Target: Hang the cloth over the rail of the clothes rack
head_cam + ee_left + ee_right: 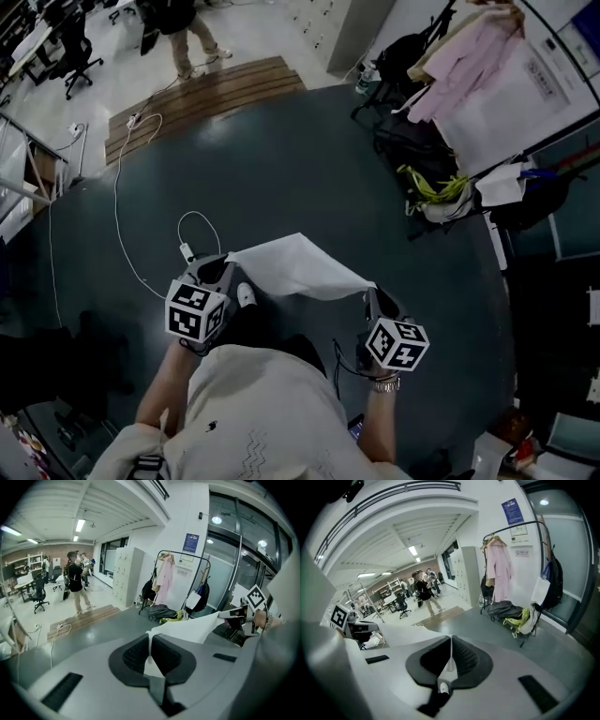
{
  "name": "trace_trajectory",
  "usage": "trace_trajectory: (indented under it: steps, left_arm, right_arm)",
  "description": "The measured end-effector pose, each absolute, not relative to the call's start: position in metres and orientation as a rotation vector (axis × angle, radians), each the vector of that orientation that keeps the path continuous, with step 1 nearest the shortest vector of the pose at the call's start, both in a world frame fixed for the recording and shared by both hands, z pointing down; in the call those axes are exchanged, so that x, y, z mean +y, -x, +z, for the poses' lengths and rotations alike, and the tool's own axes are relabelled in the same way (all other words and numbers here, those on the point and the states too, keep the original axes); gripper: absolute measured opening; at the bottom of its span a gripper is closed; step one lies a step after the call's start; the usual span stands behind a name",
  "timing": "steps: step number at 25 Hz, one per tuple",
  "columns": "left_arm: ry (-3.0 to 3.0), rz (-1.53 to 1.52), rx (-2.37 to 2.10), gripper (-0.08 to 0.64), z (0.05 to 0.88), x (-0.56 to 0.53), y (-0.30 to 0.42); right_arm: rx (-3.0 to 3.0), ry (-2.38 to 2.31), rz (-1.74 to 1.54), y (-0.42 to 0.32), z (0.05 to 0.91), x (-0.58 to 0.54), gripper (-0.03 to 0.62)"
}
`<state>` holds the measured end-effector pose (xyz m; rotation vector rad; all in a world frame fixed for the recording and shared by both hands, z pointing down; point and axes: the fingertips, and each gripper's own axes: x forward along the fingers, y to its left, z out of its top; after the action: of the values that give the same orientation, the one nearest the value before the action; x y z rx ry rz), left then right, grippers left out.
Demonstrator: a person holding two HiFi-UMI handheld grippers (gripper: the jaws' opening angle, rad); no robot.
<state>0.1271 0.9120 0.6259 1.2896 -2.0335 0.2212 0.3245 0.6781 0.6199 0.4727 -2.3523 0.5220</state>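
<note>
pale shirt (253, 412) of the person fills the bottom edge of the head view, and both forearms reach forward from it.

left gripper (228, 265): jaws clamped tight on one corner of the white cloth (295, 267). left gripper view shows the fabric pinched as a thin upright fold between the pads.

right gripper (371, 298): jaws likewise clenched on the opposite corner. right gripper view shows a thin cloth edge caught between the pads.

cloth: spread between the two grippers, held in the air above the dark floor (281, 159), touching nothing else.

clothes rack (548, 33): well apart from the cloth, at the far right edge of the dark floor. a pink garment (469, 56) hangs from its rail; dark bags (412, 141) lie at its foot. cloth is not yet on the rail.

white cable (117, 202): runs along the left side of the dark floor, toward the far left corner.
</note>
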Motion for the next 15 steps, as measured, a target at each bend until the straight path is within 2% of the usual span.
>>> trace_trajectory:
  steps: [9, 15]
  left_arm:
    - [-1.234, 0.241, -2.144, 0.015, 0.607, 0.908, 0.031]
    - [-1.322, 0.300, -2.138, 0.015, 0.603, 0.836, 0.117]
  right_arm:
    - [-2.384, -0.365, 0.444, -0.150, 0.616, 0.666, 0.021]
    - [-2.393, -0.373, 0.498, -0.068, 0.633, 0.602, 0.021]
